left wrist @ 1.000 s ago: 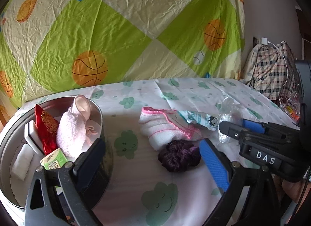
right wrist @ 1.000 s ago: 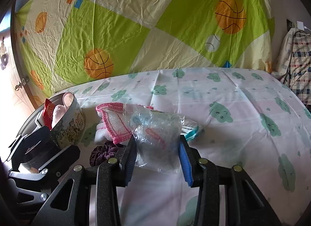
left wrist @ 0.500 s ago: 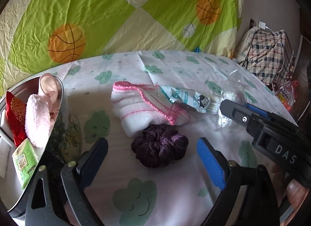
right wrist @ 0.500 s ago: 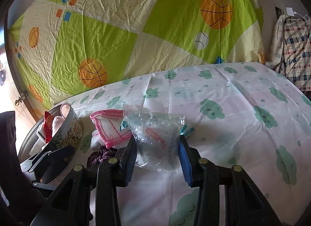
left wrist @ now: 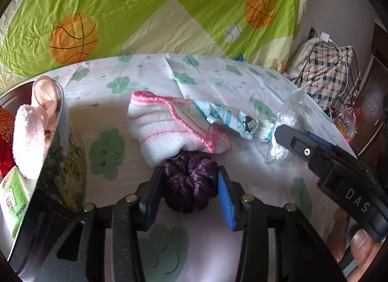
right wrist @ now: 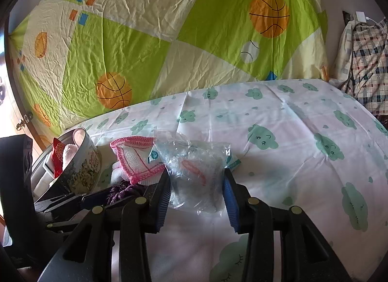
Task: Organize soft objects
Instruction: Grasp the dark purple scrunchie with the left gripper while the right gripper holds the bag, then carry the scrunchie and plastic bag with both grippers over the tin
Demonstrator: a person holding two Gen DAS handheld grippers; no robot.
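Observation:
A dark purple scrunchie [left wrist: 190, 185] lies on the cloud-print sheet [left wrist: 116, 160]. My left gripper [left wrist: 189, 171] is closing around it, and both pads touch its sides. Just behind it sit a white knit cloth with pink edging [left wrist: 165, 126] and a printed packet [left wrist: 228, 117]. My right gripper [right wrist: 196, 175] is shut on a crumpled clear plastic bag [right wrist: 194, 160] resting on the sheet. The left wrist view shows that gripper [left wrist: 303, 146] at the right. A round tin [left wrist: 65, 141] on the left holds a pink fluffy item [left wrist: 26, 141], a red pouch and a green tissue pack [left wrist: 12, 194].
A basketball-print sheet [left wrist: 145, 15] hangs behind the surface. A plaid bag [left wrist: 332, 71] with a white cable stands at the far right edge. A thumb [left wrist: 361, 243] grips the right tool's handle. The tin stands close to the left gripper's left finger.
My left gripper moved forward and down over the purple scrunchie, and its jaws went from wide open to closed against it. The right gripper kept still with the plastic bag.

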